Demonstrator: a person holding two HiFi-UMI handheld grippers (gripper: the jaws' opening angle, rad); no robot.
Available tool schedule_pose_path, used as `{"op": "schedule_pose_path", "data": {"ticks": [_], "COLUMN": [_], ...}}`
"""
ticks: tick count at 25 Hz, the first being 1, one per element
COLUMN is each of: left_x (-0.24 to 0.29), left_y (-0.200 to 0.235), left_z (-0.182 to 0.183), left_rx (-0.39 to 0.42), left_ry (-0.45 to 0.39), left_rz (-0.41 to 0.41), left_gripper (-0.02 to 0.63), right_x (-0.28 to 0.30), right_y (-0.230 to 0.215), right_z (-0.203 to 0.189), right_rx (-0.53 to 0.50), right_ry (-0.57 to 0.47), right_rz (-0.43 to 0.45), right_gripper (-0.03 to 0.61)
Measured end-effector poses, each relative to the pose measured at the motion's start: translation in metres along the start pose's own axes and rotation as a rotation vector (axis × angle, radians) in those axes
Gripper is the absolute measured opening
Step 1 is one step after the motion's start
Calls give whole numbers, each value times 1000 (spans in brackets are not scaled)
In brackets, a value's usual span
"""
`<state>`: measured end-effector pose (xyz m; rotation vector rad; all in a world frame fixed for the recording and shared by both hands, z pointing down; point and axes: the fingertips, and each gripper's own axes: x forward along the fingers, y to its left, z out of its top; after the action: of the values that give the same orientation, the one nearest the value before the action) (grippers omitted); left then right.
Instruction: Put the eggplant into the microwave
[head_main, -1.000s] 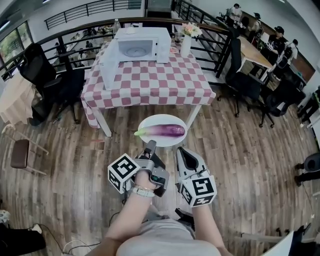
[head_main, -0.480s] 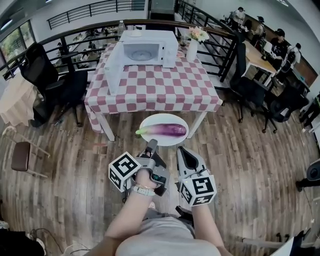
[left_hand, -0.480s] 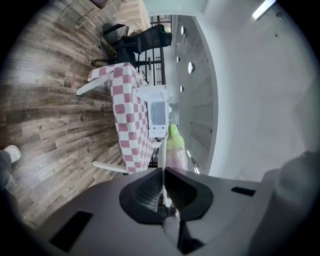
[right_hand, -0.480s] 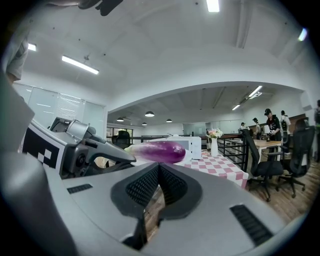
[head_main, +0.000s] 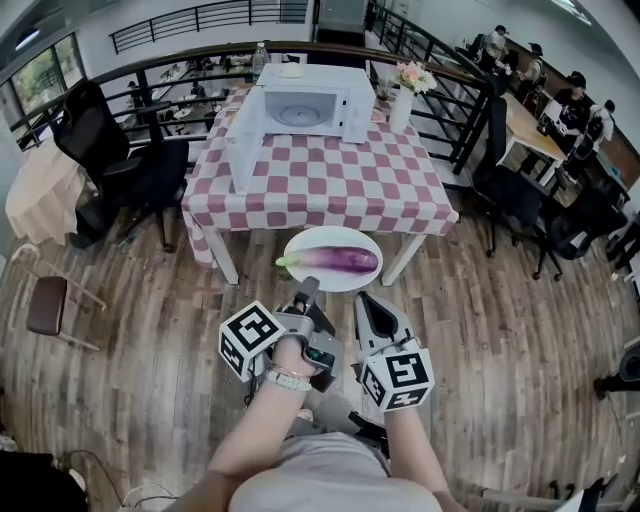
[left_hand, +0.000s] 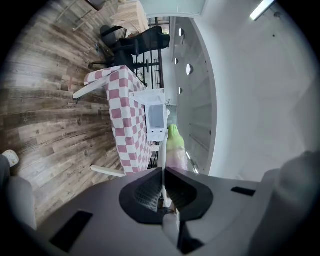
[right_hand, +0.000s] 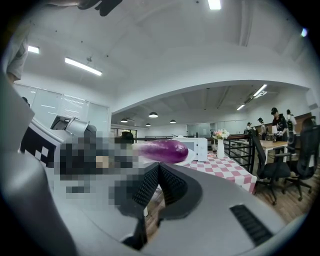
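Head view, looking steeply down: a purple eggplant with a green stem lies on its side on a white plate, which is held out over a wooden floor, in front of the person's body. The left gripper is turned on its side and clamped shut on the plate's near rim; its own view shows the thin white edge pinched between the jaws. The right gripper has its jaws closed together right at the plate's near edge, with nothing visibly between them; whether it touches the plate is unclear.

Ahead stands a table with a pink-and-white checked cloth. A white microwave sits at its far side, its door swung wide open to the left and the inside empty. A vase of flowers stands just beside it.

By my reading, the task is early to midway: the eggplant is lifted and being carried, and the door is already open. Left to do: reach the table and set the eggplant inside.
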<state>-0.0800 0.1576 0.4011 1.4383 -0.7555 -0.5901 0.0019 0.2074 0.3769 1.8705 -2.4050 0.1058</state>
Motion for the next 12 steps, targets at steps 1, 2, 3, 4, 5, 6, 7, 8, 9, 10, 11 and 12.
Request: {"op": "schedule_pose_path", "data": {"ticks": [1, 2, 3, 4, 5, 6, 7, 8, 9, 10, 11, 12], "left_x": [0, 1, 2, 3, 4, 6, 7, 9, 12, 15, 18, 22], "left_y": [0, 0, 0, 0, 1, 1, 1, 1, 1, 1, 1, 1], "left_z": [2, 3, 4, 6, 8, 10, 12, 14, 16, 18, 21, 23], "left_rx": [1, 1, 1, 1, 1, 0, -1, -2, -4, -6, -7, -9], "left_ry": [-2, -4, -6, -9, -12, -15, -19, -24, -29, -34, -39, -44], "left_rz": [0, 1, 2, 4, 5, 6, 8, 9, 11, 12, 14, 16], "left_gripper": [17, 17, 17, 17, 17, 17, 17, 17, 17, 17, 17, 17], "right_x": [2, 4, 7, 9, 12, 15, 18, 21, 25, 29, 34, 38], "right_y": [0, 0, 0, -1, -1, -1, -2, -2, -3, -5, -6, -9], "right_z": [1, 1, 2, 2, 2, 2, 2, 2, 2, 3, 3, 3], "right_rx": [0, 1, 2, 4, 6, 8, 12, 15, 18, 20, 23, 26], "right_ry": [-2, -5, -7, -8, -9, -10, -11, -12, -13, -15, -15, -16], "right_rz": [4, 7, 11, 14, 17, 21, 25, 29, 34, 39, 44, 49], "right_gripper": [23, 23, 23, 24, 24, 23, 23, 23, 23, 23, 23, 23]}}
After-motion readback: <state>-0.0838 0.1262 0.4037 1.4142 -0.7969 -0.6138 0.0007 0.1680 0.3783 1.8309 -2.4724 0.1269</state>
